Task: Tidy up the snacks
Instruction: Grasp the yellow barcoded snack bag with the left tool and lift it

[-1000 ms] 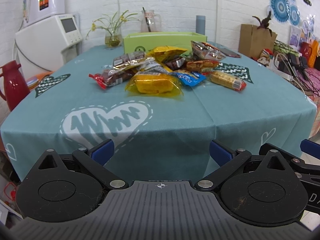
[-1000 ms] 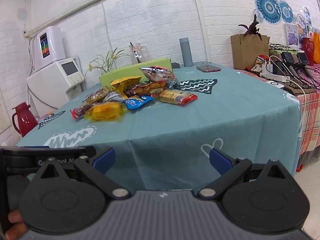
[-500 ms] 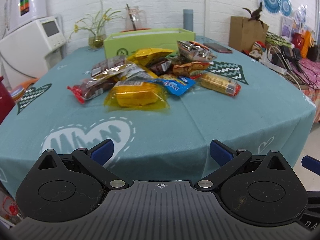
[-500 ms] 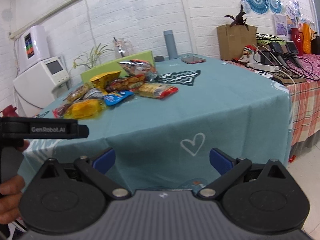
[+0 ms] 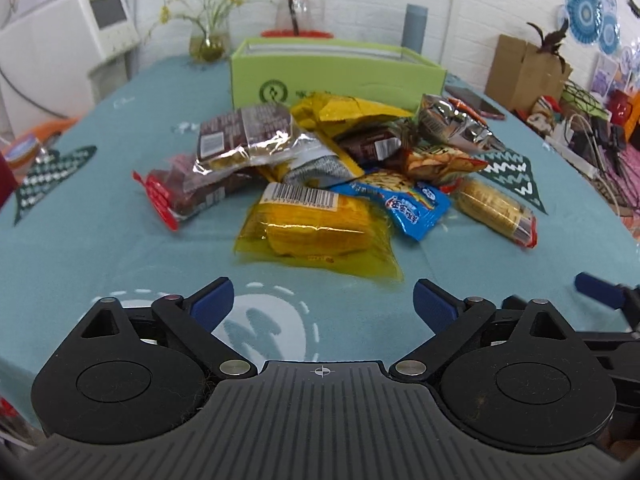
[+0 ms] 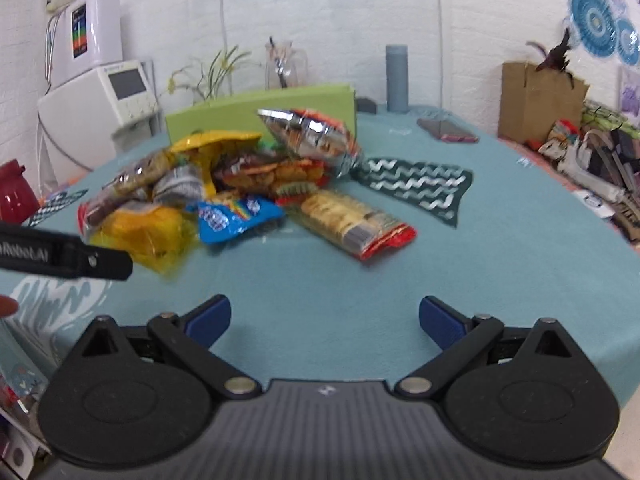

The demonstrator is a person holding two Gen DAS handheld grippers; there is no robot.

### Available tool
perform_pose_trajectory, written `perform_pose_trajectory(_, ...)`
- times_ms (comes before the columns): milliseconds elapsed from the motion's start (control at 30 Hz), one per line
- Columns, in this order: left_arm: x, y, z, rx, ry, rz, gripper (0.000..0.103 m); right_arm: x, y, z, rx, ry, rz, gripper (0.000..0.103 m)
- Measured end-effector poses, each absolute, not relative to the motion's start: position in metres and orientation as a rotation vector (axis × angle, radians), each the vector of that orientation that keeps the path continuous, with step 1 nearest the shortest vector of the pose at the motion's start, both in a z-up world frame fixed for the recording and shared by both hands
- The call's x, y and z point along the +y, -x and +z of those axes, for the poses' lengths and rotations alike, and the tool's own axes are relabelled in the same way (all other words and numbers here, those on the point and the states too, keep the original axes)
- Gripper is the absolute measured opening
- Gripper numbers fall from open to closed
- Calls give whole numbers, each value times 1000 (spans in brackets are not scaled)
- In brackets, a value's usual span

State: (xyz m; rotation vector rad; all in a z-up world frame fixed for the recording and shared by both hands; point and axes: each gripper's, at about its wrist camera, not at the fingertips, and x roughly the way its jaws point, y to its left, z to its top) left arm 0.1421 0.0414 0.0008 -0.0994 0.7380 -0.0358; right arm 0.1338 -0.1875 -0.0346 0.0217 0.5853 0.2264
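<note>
A heap of snack packets lies mid-table on the teal cloth point(image 5: 100, 216). Nearest is a yellow packet point(image 5: 316, 232), also in the right wrist view point(image 6: 140, 232). Beside it are a blue packet point(image 5: 408, 204) point(image 6: 232, 216), a cracker pack with red ends point(image 5: 496, 212) point(image 6: 352, 220), a silver bag point(image 5: 452, 124) point(image 6: 312, 140) and a red-ended brown pack point(image 5: 188, 188). An open green box point(image 5: 336, 76) point(image 6: 256, 112) stands behind the heap. My left gripper point(image 5: 324, 304) is open and empty, just short of the yellow packet. My right gripper point(image 6: 324, 316) is open and empty over the cloth.
A phone point(image 6: 448, 130) lies at the table's back right. A grey flask point(image 6: 397, 78), a glass jug point(image 5: 298, 10) and a plant vase point(image 5: 206, 44) stand behind the box. A white appliance point(image 6: 104, 108) is at left. A cluttered side table point(image 6: 592, 152) is at right.
Both grippers have moved forward over the table toward the snack heap, which now looks much nearer. Both stay open and empty.
</note>
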Motion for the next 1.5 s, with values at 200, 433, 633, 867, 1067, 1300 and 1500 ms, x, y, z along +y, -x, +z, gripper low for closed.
perform_pose_trajectory(200,74,-152,10,740,188,-84,85,-178,-142,-35,610,75,266,100)
perform_pose_trajectory(433,117,-163,24,726,278,-97,84,-106,-165,-4,514,242,705,100)
perform_pose_trajectory(633,149,-144,21,719,380,-9,80,-43,-196,-11,477,489,830,100)
perform_pose_trajectory(867,159,-145,14,728,424,-58,74,-37,-176,-19,596,395,817,100)
perform_pose_trajectory(1067,143,-159,9,757,427,-146,74,-43,-154,-10,561,325,745,100)
perform_pose_trajectory(1300,121,-169,4,777,388,-148,78,-37,-171,-26,617,308,760,89)
perform_pose_trajectory(1500,110,-175,-9,832,380,-229,37,-47,-177,-26,637,239,789,58)
